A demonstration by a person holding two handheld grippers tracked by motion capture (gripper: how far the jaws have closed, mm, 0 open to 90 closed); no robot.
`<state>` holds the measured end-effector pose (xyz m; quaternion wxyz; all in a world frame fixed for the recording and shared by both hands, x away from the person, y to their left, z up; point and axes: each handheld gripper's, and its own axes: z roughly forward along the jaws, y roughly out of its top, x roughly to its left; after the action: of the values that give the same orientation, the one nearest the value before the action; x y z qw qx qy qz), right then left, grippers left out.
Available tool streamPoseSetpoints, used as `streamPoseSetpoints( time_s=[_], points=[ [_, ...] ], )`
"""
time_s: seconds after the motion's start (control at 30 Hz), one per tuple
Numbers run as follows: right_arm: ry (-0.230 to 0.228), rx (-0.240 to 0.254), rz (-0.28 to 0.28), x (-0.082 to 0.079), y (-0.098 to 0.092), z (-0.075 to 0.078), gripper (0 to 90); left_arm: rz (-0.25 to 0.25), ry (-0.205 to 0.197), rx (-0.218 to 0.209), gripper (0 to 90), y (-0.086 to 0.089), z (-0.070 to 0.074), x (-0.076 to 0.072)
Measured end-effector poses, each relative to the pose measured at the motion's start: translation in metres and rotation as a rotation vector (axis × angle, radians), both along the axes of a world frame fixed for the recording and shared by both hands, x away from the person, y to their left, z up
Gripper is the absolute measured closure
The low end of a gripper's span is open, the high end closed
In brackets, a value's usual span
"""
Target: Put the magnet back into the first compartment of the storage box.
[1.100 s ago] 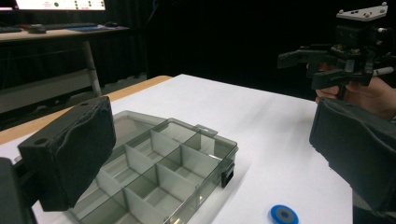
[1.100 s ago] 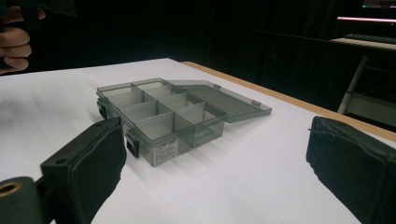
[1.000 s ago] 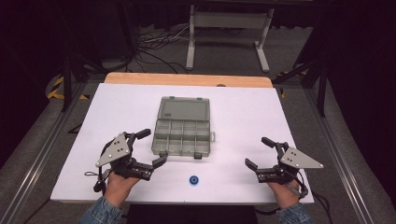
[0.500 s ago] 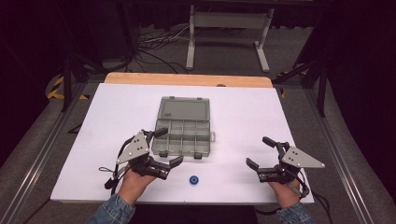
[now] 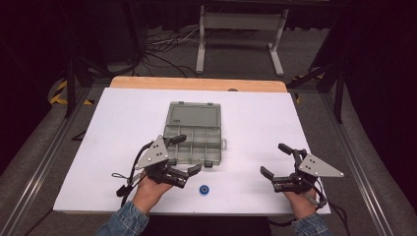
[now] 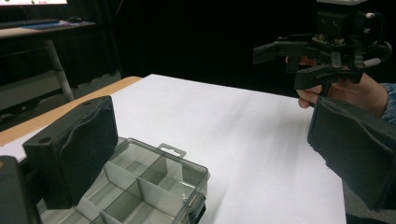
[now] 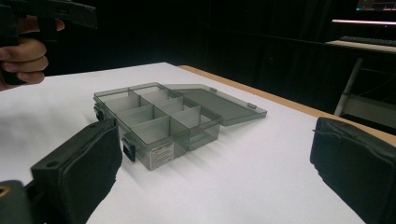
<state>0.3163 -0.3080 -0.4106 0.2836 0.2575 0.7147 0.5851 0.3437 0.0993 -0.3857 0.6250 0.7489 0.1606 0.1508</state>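
Observation:
A clear grey compartment box lies open mid-table, its lid folded flat on the far side and its compartments looking empty. A small blue round piece rests on the white table in front of the box. My left gripper is open at the box's near left corner, one jaw over its front compartments; the left gripper view shows the box between and below the jaws. My right gripper is open with nothing in it, to the right of the box and well apart from it.
The white table top has a wooden strip along its far edge. Metal rails run along both sides, and a stand with cables sits on the floor beyond. Bare table lies between the box and my right gripper.
My left gripper has moved right and forward, from the table's left part to the box's near left corner. My right gripper has hardly moved.

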Motion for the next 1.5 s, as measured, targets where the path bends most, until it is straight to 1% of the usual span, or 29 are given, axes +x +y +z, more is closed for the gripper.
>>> streamPoseSetpoints(
  time_s=[0.07,0.1,0.17,0.2,0.23,0.27,0.33,0.37,0.4,0.43,0.47,0.5,0.53,0.6,0.67,0.7,0.8,0.9,1.0,1.07,1.13,1.17,1.23,1.27,1.3,1.37,1.43,1.5],
  points=[
    [0.001,-0.001,-0.002,0.000,0.000,0.000,2.7,-0.006,0.006,0.022,2.6,-0.003,0.000,0.001],
    [0.000,-0.003,-0.003,0.000,0.000,0.000,2.7,-0.006,0.006,0.022,2.6,-0.005,0.000,0.001],
    [0.002,-0.002,-0.003,-0.001,0.000,0.000,2.7,0.002,0.001,0.054,2.9,-0.007,0.001,0.001],
    [-0.001,-0.003,-0.001,0.000,-0.001,0.000,2.8,0.003,0.006,0.075,3.1,-0.008,0.002,0.002],
    [0.001,0.001,0.004,0.000,-0.001,0.000,3.1,0.003,0.006,0.075,3.4,-0.008,0.002,0.002],
    [0.002,0.003,0.009,0.000,-0.001,0.000,4.0,0.004,0.005,0.103,3.9,-0.009,0.003,0.003],
    [0.006,-0.012,0.007,0.000,0.000,0.000,5.0,0.001,0.016,0.144,5.3,-0.010,0.007,0.003],
    [0.007,-0.011,0.012,0.000,0.000,0.000,5.7,-0.002,0.013,0.169,6.2,-0.011,0.009,0.003],
    [0.007,-0.011,0.012,0.000,0.000,0.000,5.7,-0.002,0.013,0.169,7.2,-0.011,0.009,0.003],
    [0.006,-0.012,0.015,0.000,0.000,0.000,5.8,0.000,0.015,0.190,7.8,-0.012,0.010,0.003],
    [0.009,-0.014,0.014,0.000,0.000,0.001,6.0,0.000,0.004,0.259,8.5,-0.015,0.014,0.001],
    [0.011,-0.015,0.012,0.000,0.000,0.001,6.0,0.006,-0.004,0.294,9.0,-0.017,0.016,0.000],
    [0.011,-0.015,0.012,0.000,0.000,0.001,6.0,0.006,-0.004,0.294,9.2,-0.017,0.016,0.000],
    [0.014,-0.012,0.011,0.000,-0.001,0.001,6.0,-0.002,-0.015,0.347,9.2,-0.020,0.018,-0.002],
    [0.017,-0.014,0.011,0.000,-0.001,0.000,6.1,-0.009,-0.012,0.397,9.1,-0.024,0.021,-0.004],
    [0.017,-0.015,0.011,0.000,-0.001,0.000,6.0,-0.009,-0.012,0.397,9.1,-0.024,0.021,-0.004],
    [0.019,-0.015,0.011,0.001,-0.001,0.000,6.0,-0.037,0.025,0.423,9.1,-0.028,0.022,-0.003],
    [0.021,-0.017,0.012,0.001,-0.001,0.000,6.1,-0.054,0.067,0.475,9.2,-0.033,0.022,-0.001],
    [0.027,-0.015,0.013,0.001,-0.001,-0.001,6.0,-0.068,0.107,0.512,10.1,-0.037,0.022,0.001],
    [0.030,-0.011,0.017,0.002,-0.001,-0.001,6.0,-0.078,0.143,0.552,10.5,-0.041,0.021,0.002],
    [0.036,-0.011,0.018,0.002,-0.001,-0.001,6.1,-0.079,0.177,0.576,9.2,-0.044,0.020,0.004],
    [0.037,-0.010,0.018,0.002,-0.001,-0.001,6.1,-0.079,0.198,0.596,9.2,-0.045,0.020,0.005],
    [0.040,-0.011,0.020,0.002,-0.001,-0.002,6.1,-0.071,0.209,0.616,9.2,-0.047,0.020,0.005],
    [0.040,-0.012,0.020,0.002,-0.001,-0.002,6.0,-0.075,0.218,0.623,9.4,-0.047,0.020,0.006],
    [0.040,-0.012,0.020,0.002,-0.001,-0.002,6.0,-0.075,0.218,0.623,9.5,-0.047,0.020,0.006],
    [0.040,-0.013,0.021,0.002,0.000,-0.002,6.0,-0.078,0.244,0.653,9.6,-0.049,0.020,0.006],
    [0.041,-0.014,0.021,0.003,0.000,-0.002,6.1,-0.080,0.258,0.674,9.6,-0.049,0.020,0.007],
    [0.044,-0.013,0.024,0.003,0.000,-0.002,6.1,-0.079,0.258,0.677,10.5,-0.049,0.021,0.007]
  ],
)
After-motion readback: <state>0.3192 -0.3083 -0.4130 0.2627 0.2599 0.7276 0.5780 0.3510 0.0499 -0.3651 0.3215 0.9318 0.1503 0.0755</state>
